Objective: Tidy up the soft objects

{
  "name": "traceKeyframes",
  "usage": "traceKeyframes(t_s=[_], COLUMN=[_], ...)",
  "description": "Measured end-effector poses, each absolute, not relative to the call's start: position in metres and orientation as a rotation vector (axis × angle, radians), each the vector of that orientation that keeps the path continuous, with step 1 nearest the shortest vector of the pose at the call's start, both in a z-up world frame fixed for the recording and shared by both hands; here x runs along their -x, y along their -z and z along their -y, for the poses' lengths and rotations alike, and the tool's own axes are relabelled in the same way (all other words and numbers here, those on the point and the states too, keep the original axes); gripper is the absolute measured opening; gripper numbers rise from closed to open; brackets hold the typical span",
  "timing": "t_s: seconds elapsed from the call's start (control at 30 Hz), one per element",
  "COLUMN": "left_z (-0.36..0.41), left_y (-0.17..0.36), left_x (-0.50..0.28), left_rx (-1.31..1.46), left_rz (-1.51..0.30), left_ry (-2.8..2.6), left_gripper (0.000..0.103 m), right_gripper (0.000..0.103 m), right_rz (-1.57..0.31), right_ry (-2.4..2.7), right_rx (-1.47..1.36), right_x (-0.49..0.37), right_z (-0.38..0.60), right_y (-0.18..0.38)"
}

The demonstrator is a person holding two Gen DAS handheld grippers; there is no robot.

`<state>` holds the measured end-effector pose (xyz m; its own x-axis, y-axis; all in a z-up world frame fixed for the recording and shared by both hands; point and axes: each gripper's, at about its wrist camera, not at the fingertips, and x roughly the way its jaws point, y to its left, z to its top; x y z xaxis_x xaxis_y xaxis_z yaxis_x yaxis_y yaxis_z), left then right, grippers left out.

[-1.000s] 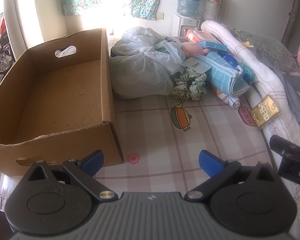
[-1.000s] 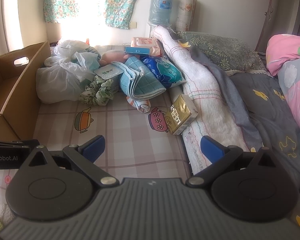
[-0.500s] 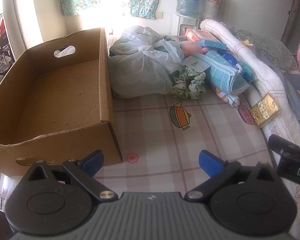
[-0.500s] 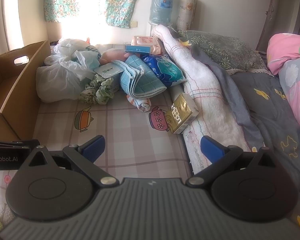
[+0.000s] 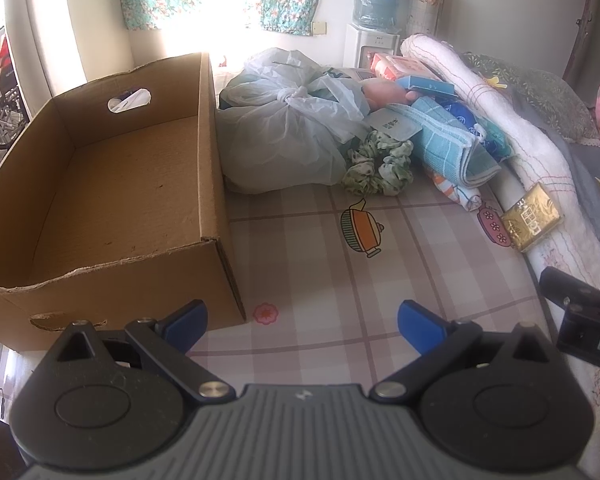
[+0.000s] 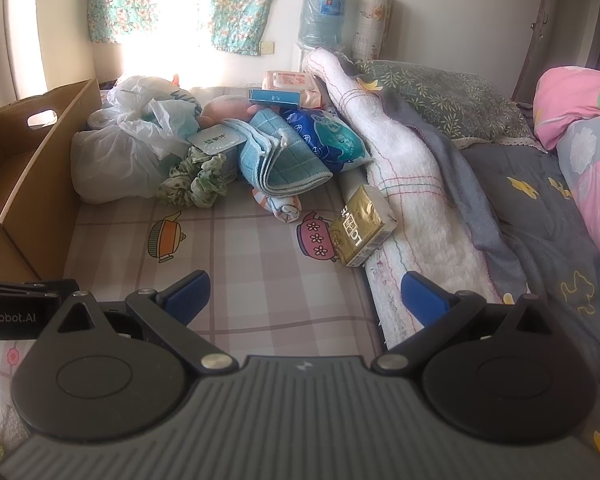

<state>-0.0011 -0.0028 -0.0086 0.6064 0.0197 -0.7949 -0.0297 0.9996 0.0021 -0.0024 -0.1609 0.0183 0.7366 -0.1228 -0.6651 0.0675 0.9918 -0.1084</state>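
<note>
An empty cardboard box (image 5: 100, 184) (image 6: 24, 168) stands at the left on a checked mat (image 5: 340, 280). Beside it lies a pile: a tied white plastic bag (image 5: 288, 144) (image 6: 116, 160), a green scrunchie (image 5: 380, 168) (image 6: 198, 180), a folded teal towel (image 5: 448, 144) (image 6: 276, 160), a small rolled cloth (image 5: 456, 190) (image 6: 280, 204) and a blue packet (image 6: 326, 138). A gold box (image 5: 532, 222) (image 6: 360, 230) leans on a white blanket (image 6: 412, 184). My left gripper (image 5: 300, 320) is open over the mat, holding nothing. My right gripper (image 6: 304, 296) is open too, well short of the pile.
A grey quilt (image 6: 540, 208) and pink pillows (image 6: 572, 100) fill the right side. A pink wipes pack (image 6: 292, 80) and a blue carton (image 6: 274, 97) top the pile. A water dispenser (image 5: 374, 20) stands at the back wall. The right gripper's body (image 5: 580, 320) shows at the left view's right edge.
Both views have shifted only slightly; the left gripper has drifted a little to the right. Both grippers remain open and no object has moved.
</note>
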Motion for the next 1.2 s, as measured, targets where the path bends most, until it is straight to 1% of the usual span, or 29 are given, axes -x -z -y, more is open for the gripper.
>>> traceKeyframes(t_s=[0.6,0.87,1.03,1.2], left_z=[0.002,0.021,0.039,0.051], left_y=[0.011,-0.003,-0.021,-0.031], left_x=[0.0,0.011,-0.001,-0.03], left_rx=[0.002,-0.073,-0.121,-0.089], left_rz=[-0.918,-0.817,-0.745,-0.643], left_ry=[-0.029,0.077,0.166,0.218], left_gripper=[0.102,0.102,0.102,0.102], right_gripper=[0.102,0.102,0.102,0.102], right_rz=[-0.734,-0.702,-0.61,-0.515], right_ry=[0.106,0.12,0.093,0.038], right_rx=[0.082,0.035,0.009,-0.023], right_x=[0.002,0.004,0.003,-0.012], right_z=[0.162,0.178,0.196,0.22], right_y=[-0.015,-0.017,-0.036,-0.054])
